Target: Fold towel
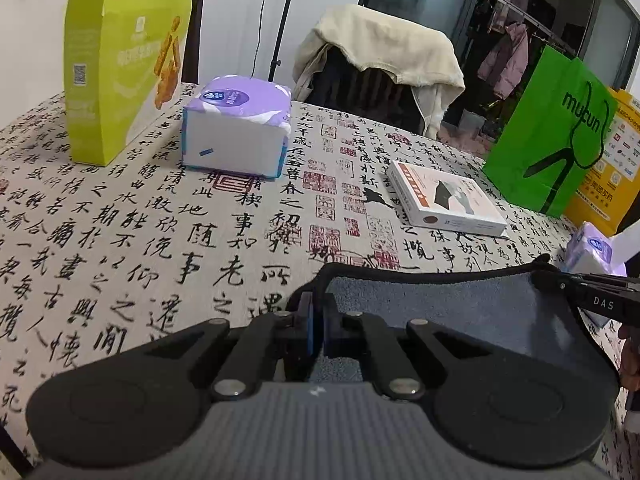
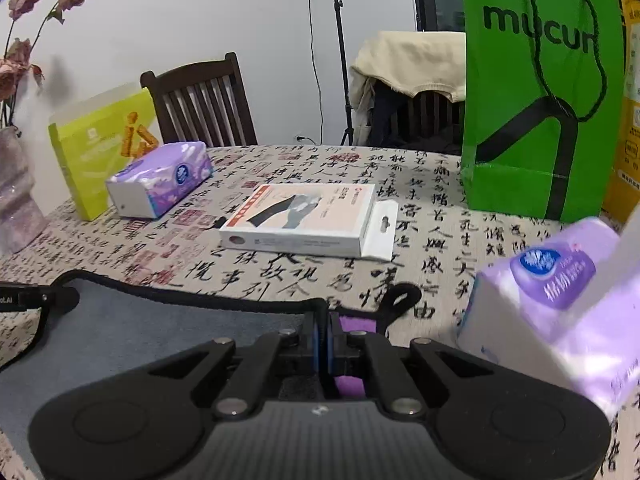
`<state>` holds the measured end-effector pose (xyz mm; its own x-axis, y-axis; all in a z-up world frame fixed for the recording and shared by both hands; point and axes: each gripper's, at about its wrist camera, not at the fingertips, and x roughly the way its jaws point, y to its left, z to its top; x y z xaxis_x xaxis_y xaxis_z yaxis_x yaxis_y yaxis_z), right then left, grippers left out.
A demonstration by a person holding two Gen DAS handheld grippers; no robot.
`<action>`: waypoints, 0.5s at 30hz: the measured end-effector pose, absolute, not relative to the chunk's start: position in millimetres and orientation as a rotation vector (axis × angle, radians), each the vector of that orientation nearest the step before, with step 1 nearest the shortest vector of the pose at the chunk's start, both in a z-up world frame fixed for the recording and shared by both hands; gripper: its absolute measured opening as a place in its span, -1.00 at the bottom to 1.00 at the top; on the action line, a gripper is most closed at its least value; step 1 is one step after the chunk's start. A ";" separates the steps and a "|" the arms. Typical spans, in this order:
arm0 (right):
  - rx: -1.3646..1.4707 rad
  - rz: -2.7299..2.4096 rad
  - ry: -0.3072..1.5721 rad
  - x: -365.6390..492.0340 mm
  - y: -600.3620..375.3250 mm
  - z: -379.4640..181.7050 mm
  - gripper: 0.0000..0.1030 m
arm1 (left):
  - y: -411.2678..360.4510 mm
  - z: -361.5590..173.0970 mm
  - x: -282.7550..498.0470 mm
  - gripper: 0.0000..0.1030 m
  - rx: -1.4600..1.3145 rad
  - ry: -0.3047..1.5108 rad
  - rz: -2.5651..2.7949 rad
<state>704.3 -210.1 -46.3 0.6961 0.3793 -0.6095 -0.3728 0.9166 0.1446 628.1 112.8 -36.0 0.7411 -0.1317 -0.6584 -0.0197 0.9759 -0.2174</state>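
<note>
On the table (image 1: pixel 120 240), the flat box (image 1: pixel 444 200) lies between tissue pack (image 1: pixel 236 128) and bag (image 1: pixel 548 132).

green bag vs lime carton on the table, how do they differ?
The green bag has black cord handles and dark "mucun" lettering; the lime carton has none, showing a snack picture and a QR code. The bag is a saturated green, the carton yellow-green. The carton's top flap is open. Both stand upright on the tablecloth.
</note>
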 end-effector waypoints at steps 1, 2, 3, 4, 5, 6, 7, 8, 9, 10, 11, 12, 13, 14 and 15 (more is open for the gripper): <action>0.006 0.417 0.684 706.7 -208.9 -46.3 -0.92 | 113.7 -38.3 631.7 -0.90 -0.218 0.743 -0.064; 0.001 0.413 0.689 708.2 -208.2 -46.4 -0.92 | 115.1 -40.5 635.6 -0.90 -0.220 0.750 -0.061; -0.005 0.410 0.696 710.7 -207.3 -47.1 -0.92 | 116.8 -42.8 638.6 -0.89 -0.225 0.753 -0.059; -0.009 0.407 0.702 713.1 -206.3 -48.0 -0.92 | 118.5 -43.8 640.6 -0.86 -0.233 0.747 -0.057; -0.012 0.402 0.708 715.7 -205.2 -49.2 -0.92 | 120.4 -43.7 641.9 -0.81 -0.246 0.740 -0.048; -0.013 0.397 0.706 717.3 -204.5 -49.8 -0.91 | 122.3 -43.6 642.7 -0.71 -0.259 0.739 -0.033; -0.018 0.389 0.702 717.8 -203.6 -50.6 -0.90 | 122.8 -43.7 642.7 -0.38 -0.258 0.735 -0.009; -0.036 0.376 0.698 718.0 -201.2 -52.3 -0.83 | 123.5 -43.7 643.2 0.04 -0.247 0.723 0.009; -0.063 0.365 0.689 717.2 -198.2 -53.9 -0.78 | 124.0 -43.8 641.8 0.22 -0.236 0.710 0.024; -0.081 0.360 0.676 715.7 -196.1 -54.5 -0.73 | 124.3 -43.9 639.6 0.47 -0.222 0.701 0.038; -0.092 0.353 0.670 714.7 -194.6 -54.6 -0.64 | 125.4 -44.1 638.4 0.58 -0.217 0.701 0.040; -0.096 0.350 0.668 714.0 -194.1 -54.2 -0.39 | 126.5 -44.2 637.8 0.61 -0.216 0.708 0.034; -0.098 0.346 0.667 713.1 -194.0 -53.3 -0.18 | 127.9 -44.2 637.2 0.67 -0.218 0.717 0.032; -0.096 0.339 0.665 712.1 -194.3 -52.1 0.33 | 129.1 -43.8 636.4 0.72 -0.219 0.717 0.036; -0.088 0.334 0.659 710.9 -195.0 -50.4 0.63 | 129.4 -42.8 634.7 0.76 -0.212 0.713 0.045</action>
